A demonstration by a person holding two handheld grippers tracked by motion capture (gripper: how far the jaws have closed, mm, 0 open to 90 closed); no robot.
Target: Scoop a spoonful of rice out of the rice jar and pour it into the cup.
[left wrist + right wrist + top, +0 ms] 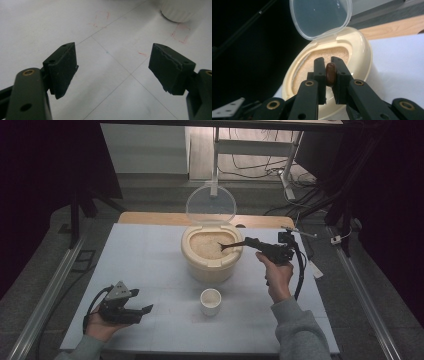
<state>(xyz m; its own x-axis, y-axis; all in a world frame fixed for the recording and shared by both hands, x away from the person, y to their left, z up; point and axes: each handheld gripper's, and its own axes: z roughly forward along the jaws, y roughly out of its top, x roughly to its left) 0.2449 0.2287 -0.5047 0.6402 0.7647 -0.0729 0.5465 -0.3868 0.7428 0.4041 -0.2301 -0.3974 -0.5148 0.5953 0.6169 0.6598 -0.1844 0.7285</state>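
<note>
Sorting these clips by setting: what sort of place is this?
Probably a lab or recording room, not a kitchen: a white-topped table between metal rails, loose cables on the floor, dark surroundings.

Dim room, grey floor

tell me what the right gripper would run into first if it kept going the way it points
Probably the rice in the cream container. The right gripper, shut on a brown spoon handle, aims into the open top, the spoon's tip at the grains; contact is unclear.
</note>
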